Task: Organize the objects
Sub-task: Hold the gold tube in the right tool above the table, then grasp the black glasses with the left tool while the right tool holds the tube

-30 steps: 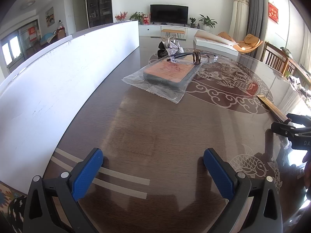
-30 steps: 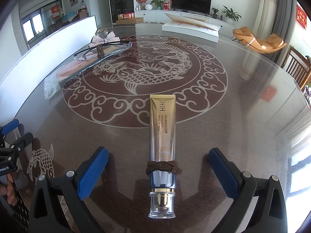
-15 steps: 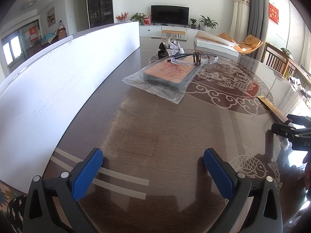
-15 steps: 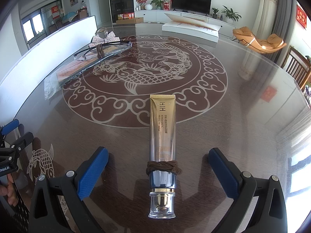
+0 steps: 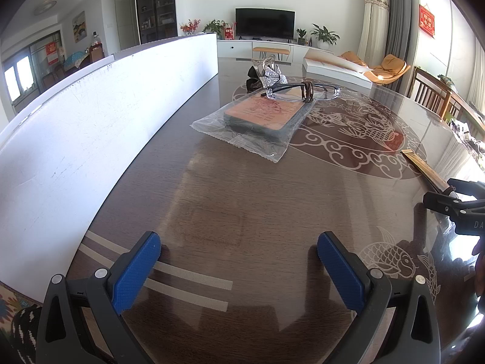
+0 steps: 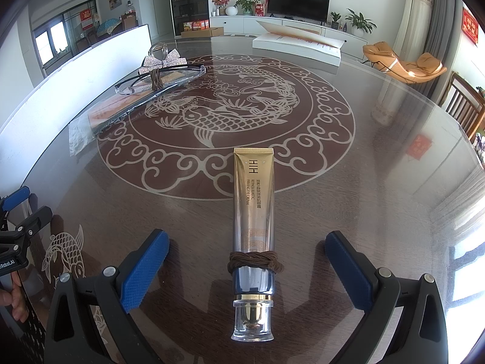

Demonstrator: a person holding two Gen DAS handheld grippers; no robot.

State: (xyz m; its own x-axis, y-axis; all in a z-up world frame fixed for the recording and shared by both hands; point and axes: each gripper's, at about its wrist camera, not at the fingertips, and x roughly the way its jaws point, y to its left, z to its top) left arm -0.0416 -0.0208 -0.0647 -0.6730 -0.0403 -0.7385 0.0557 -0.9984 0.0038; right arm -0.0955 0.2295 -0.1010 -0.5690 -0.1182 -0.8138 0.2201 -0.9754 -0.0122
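A gold and silver cream tube (image 6: 254, 212) with a brown cord around its neck lies on the glass table, its clear cap toward me, between the spread blue pads of my right gripper (image 6: 247, 261), which is open and not touching it. The tube (image 5: 424, 170) also shows at the right of the left wrist view. A flat orange packet in clear plastic (image 5: 263, 115) lies ahead of my left gripper (image 5: 239, 261), which is open and empty over bare table. Glasses (image 5: 303, 91) with a brown cord rest on the packet's far end. A sparkly bow (image 6: 162, 60) sits behind them.
A long white board (image 5: 100, 115) stands along the table's left side. The round glass table (image 6: 379, 182) carries a fish pattern. A white box (image 6: 297, 45) lies at its far edge. Chairs (image 5: 436, 97) stand to the right. A hand (image 6: 12, 300) holds the left gripper.
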